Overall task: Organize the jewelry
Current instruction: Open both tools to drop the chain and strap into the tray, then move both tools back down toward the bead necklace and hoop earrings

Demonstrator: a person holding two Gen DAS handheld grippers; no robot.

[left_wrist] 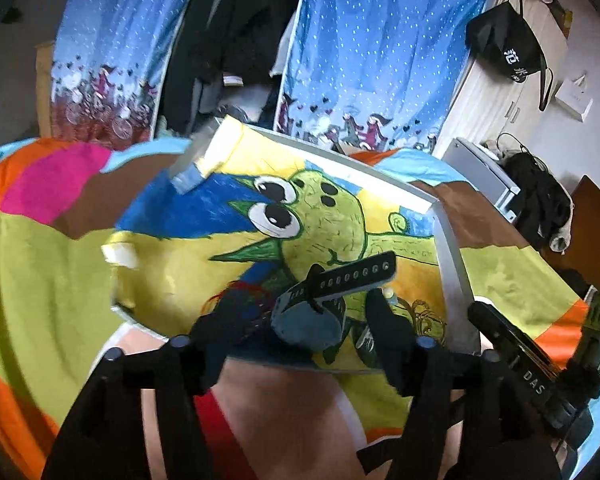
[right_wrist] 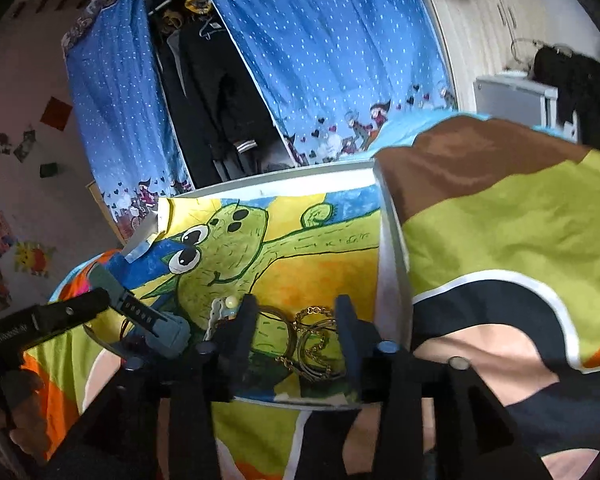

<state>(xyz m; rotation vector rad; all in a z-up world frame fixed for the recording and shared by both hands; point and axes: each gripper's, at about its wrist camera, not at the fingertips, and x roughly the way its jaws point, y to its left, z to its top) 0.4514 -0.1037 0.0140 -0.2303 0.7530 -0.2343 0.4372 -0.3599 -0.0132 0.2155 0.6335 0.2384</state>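
A shallow white tray lined with a green cartoon-creature painting lies on the bed. A grey-blue watch with a black perforated strap sits at the tray's near edge, between the wide-apart fingers of my left gripper, which is open. A red cord bracelet lies beside the left finger. My right gripper is open, its fingers either side of gold chains and bangles in the tray's near right corner. A small pearl piece lies between the watch and the gold.
A multicoloured bedspread is under the tray. Blue dotted curtains hang behind, with dark clothes in the gap. A white cabinet with black clutter and a black bag are at the right.
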